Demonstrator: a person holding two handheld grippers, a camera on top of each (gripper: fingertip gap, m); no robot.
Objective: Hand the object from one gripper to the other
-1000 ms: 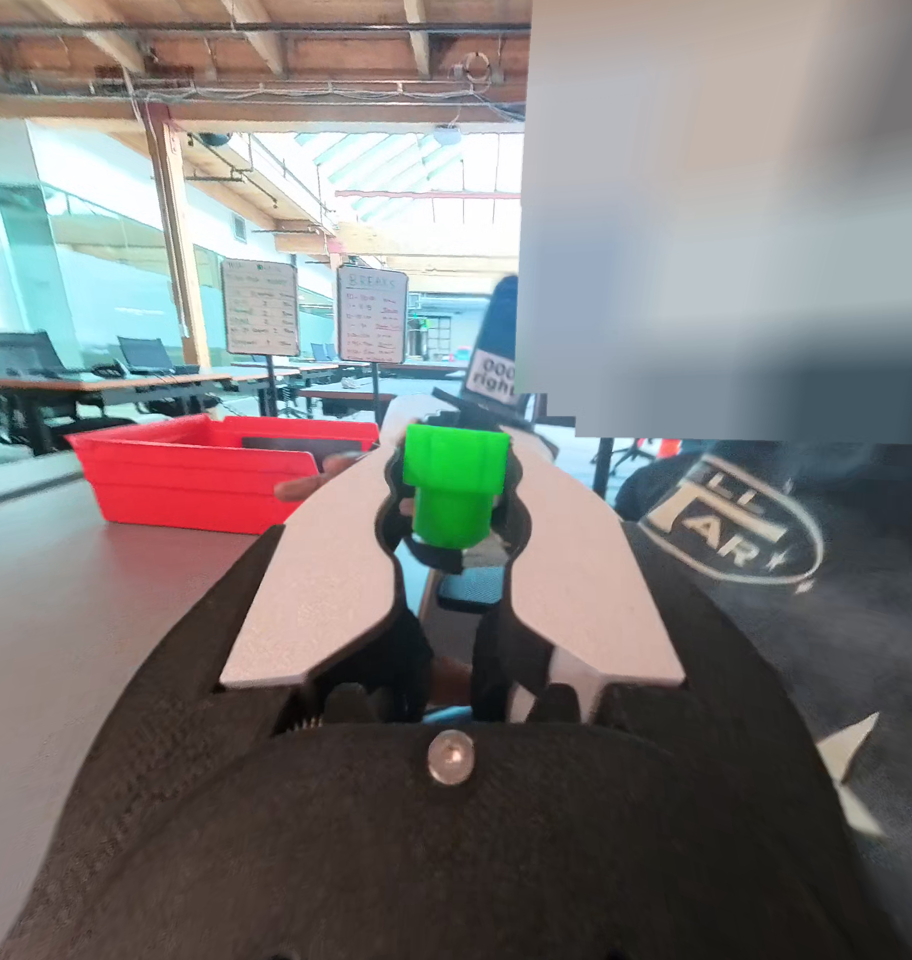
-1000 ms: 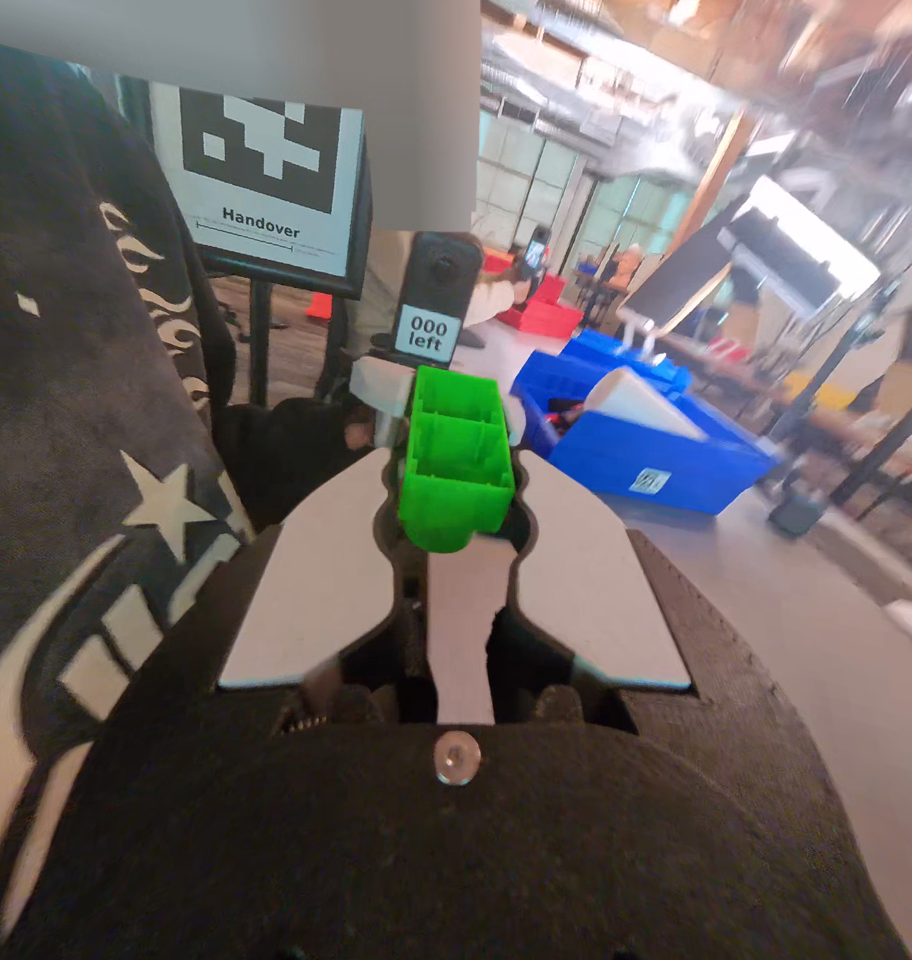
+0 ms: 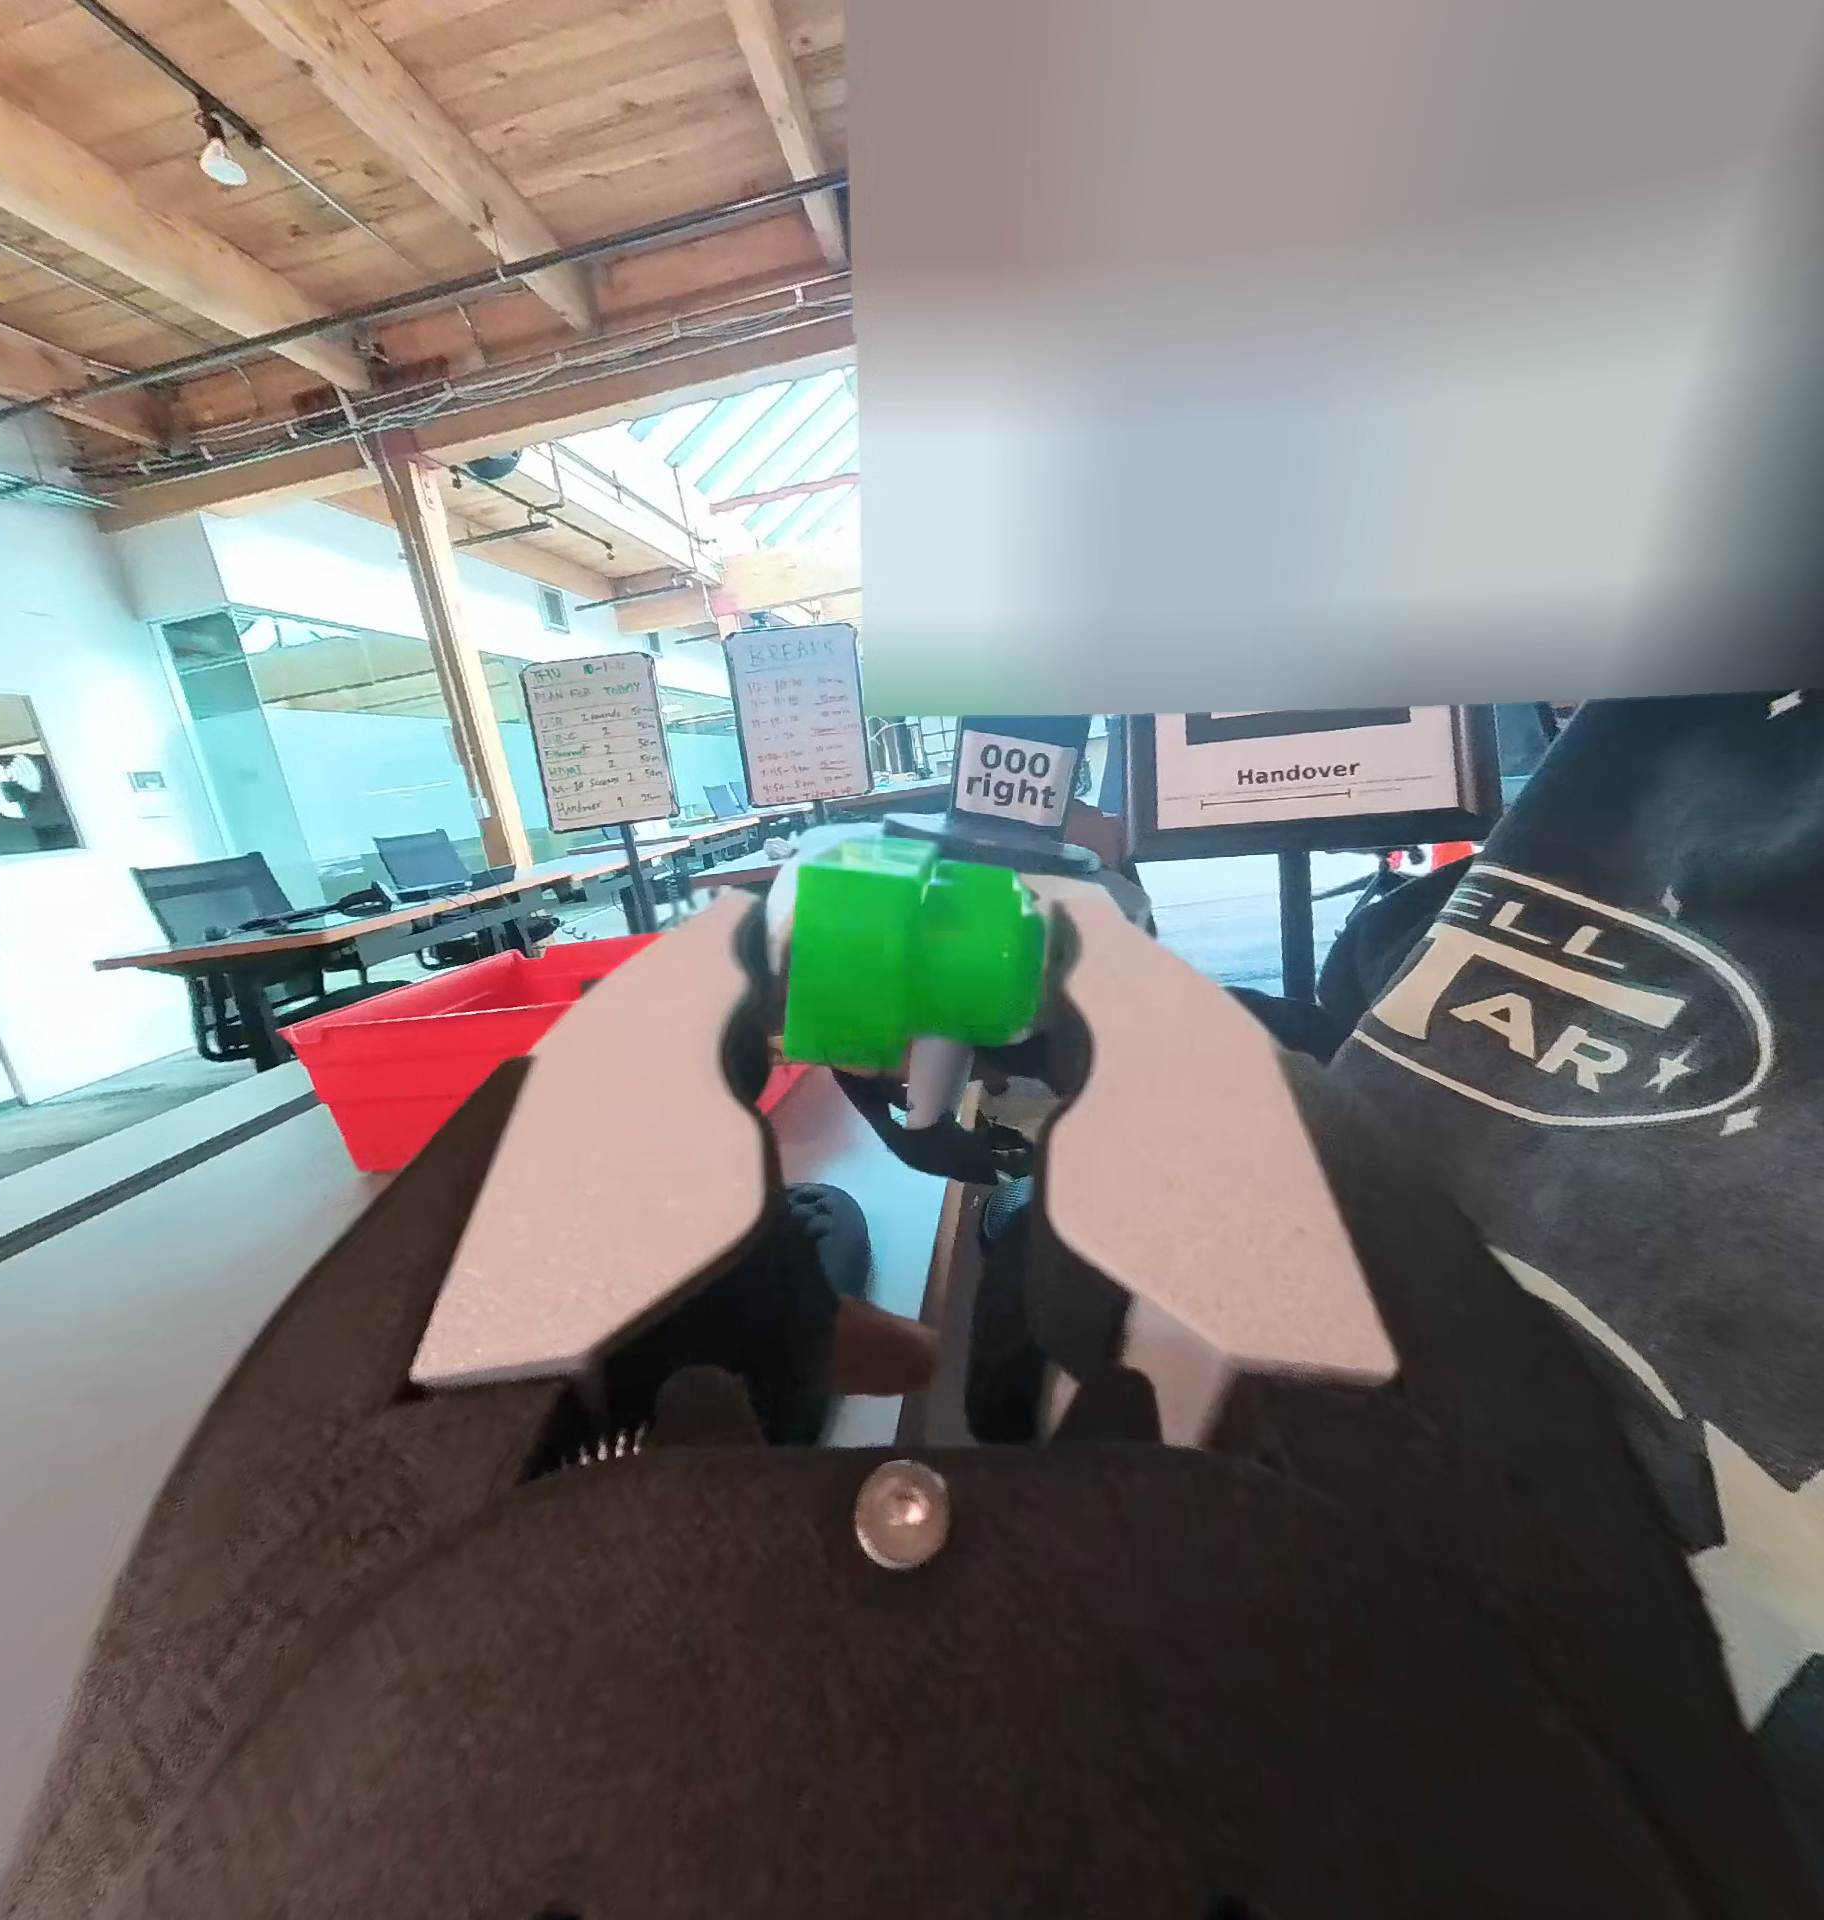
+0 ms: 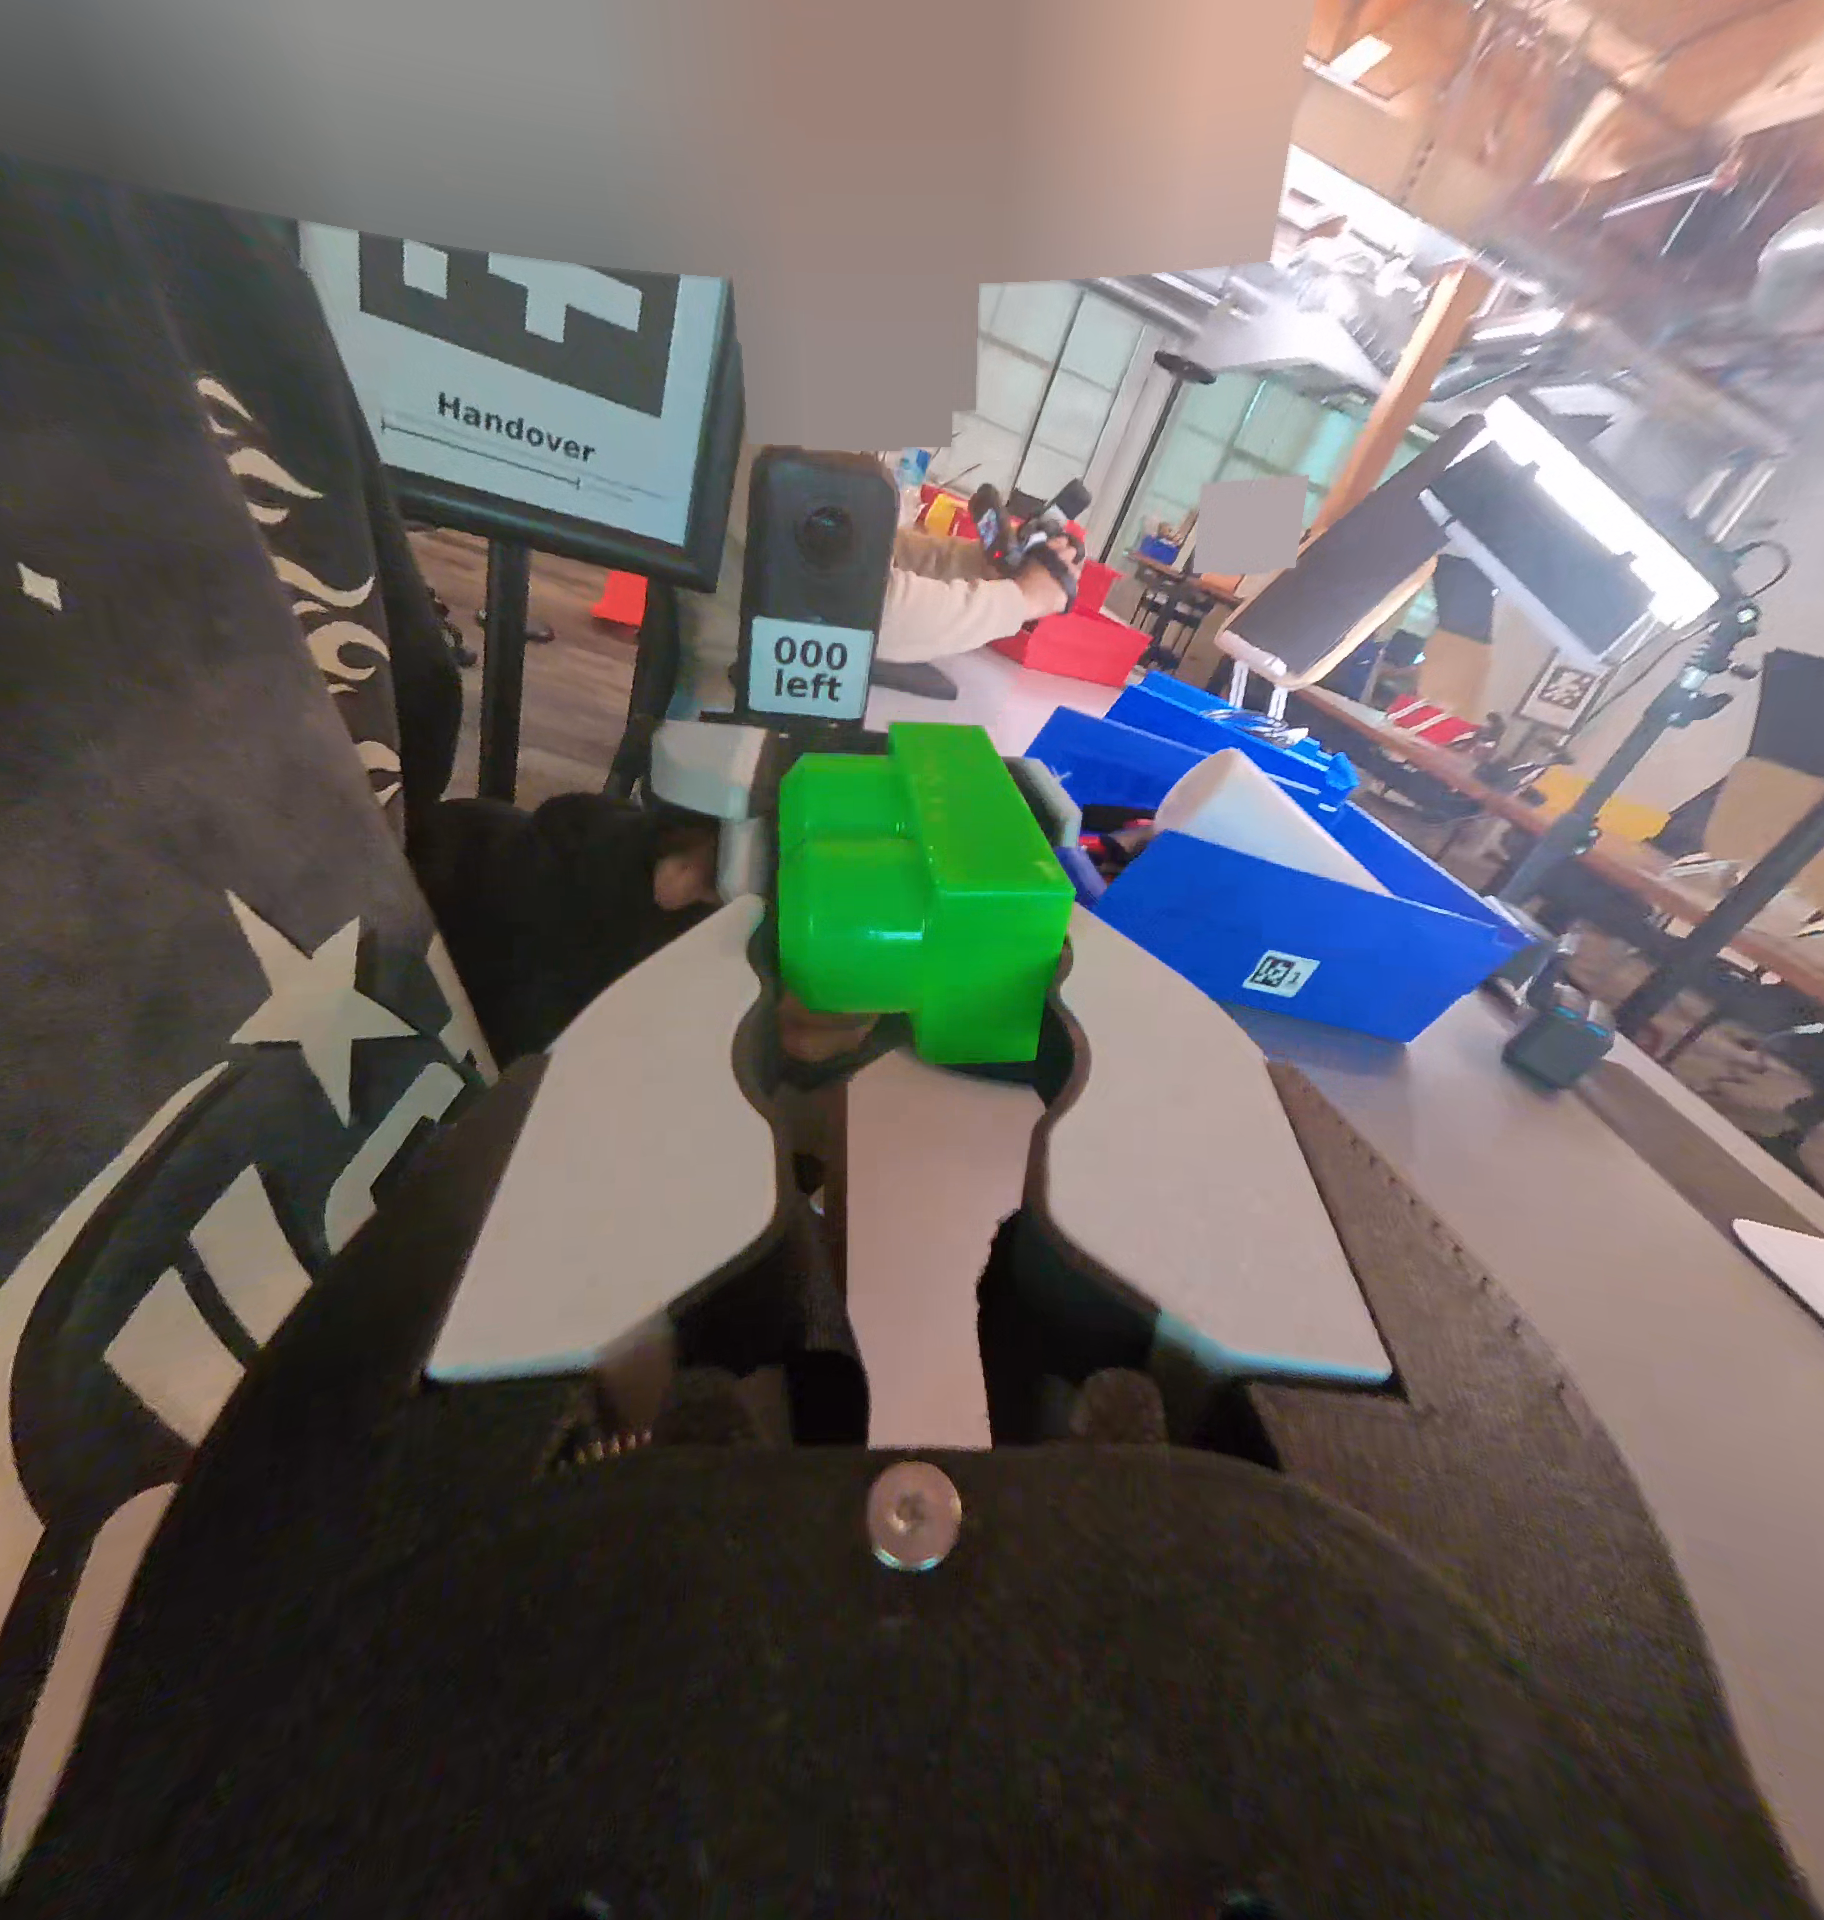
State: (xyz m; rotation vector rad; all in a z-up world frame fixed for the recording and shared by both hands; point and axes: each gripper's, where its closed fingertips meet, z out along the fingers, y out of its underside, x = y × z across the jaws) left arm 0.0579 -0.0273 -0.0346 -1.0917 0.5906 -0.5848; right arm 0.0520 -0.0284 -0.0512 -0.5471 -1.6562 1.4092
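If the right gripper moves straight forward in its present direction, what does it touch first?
Probably the left gripper, which faces it just behind the green block between its jaws. How far apart the two grippers are is unclear.

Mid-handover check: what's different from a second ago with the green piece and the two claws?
The green piece has turned: its round stub, pointing down before, now points sideways. Both views have tilted up, so the pair seems to have swung. Unchanged: the left claw and right claw both sit closed around it, neither clearly releasing. The red bin and blue bin haven't moved.

Green stepped plastic block (image 4: 918, 899), midair, w/ tongs both sides.
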